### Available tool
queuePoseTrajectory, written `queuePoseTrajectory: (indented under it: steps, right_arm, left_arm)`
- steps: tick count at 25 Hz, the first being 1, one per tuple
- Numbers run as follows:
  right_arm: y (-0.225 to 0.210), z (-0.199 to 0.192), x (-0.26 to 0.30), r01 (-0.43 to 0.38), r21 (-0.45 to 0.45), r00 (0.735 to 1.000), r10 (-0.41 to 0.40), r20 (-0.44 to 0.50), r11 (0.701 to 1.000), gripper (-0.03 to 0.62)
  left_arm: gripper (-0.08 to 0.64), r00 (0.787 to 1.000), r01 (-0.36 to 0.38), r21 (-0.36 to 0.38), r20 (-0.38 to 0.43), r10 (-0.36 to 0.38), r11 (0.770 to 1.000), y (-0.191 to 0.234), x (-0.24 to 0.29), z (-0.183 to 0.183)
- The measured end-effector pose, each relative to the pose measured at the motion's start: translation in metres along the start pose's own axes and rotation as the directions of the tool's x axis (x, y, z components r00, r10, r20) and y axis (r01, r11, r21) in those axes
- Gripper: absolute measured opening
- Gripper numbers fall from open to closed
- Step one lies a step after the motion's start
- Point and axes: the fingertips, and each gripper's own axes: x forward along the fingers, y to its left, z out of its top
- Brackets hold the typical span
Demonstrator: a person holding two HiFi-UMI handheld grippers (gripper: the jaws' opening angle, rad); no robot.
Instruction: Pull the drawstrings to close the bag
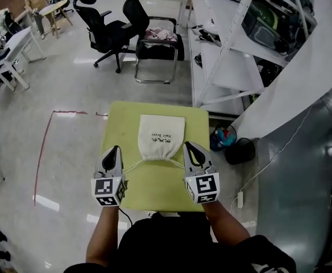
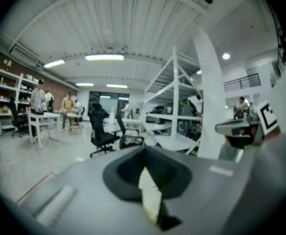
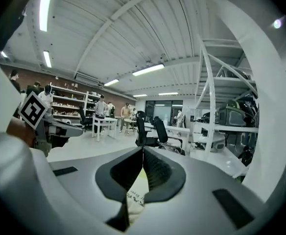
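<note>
- Left gripper [image 1: 116, 150] and right gripper [image 1: 187, 146]: jaws were fully closed; cord grip indeterminate.
- Bag [image 1: 161, 136] lay between them, slightly beyond; drawstrings [image 1: 133, 165] ran toward each.

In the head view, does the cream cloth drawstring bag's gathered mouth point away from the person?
No, the cream cloth drawstring bag lies with its gathered mouth at the near end, toward the person.

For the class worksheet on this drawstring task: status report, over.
Left gripper shut, right gripper shut. Bag flat on green table, drawstrings running out to both grippers; hold on them not visible. Nothing else on the table.
</note>
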Motion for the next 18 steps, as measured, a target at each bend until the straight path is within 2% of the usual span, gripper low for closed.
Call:
queuePoseTrajectory:
  steps: [3, 6, 18]
  right_arm:
    - [0.004, 0.020, 0.000, -0.006, -0.010, 0.999, 0.006, 0.045, 1.000, 0.008]
    - [0.005, 0.029, 0.002, -0.006, -0.009, 0.998, 0.007, 0.070, 1.000, 0.008]
    - [-0.002, 0.029, 0.007, -0.009, 0.006, 0.998, 0.009, 0.054, 1.000, 0.006]
  left_arm:
    - [0.008, 0.999, 0.014, 0.025, 0.032, -0.014, 1.000, -0.003, 0.000, 0.016]
    - [0.008, 0.999, 0.024, 0.017, 0.041, -0.024, 1.000, -0.004, 0.001, 0.021]
    - [0.008, 0.998, 0.039, 0.007, 0.050, -0.040, 0.999, -0.012, 0.005, 0.026]
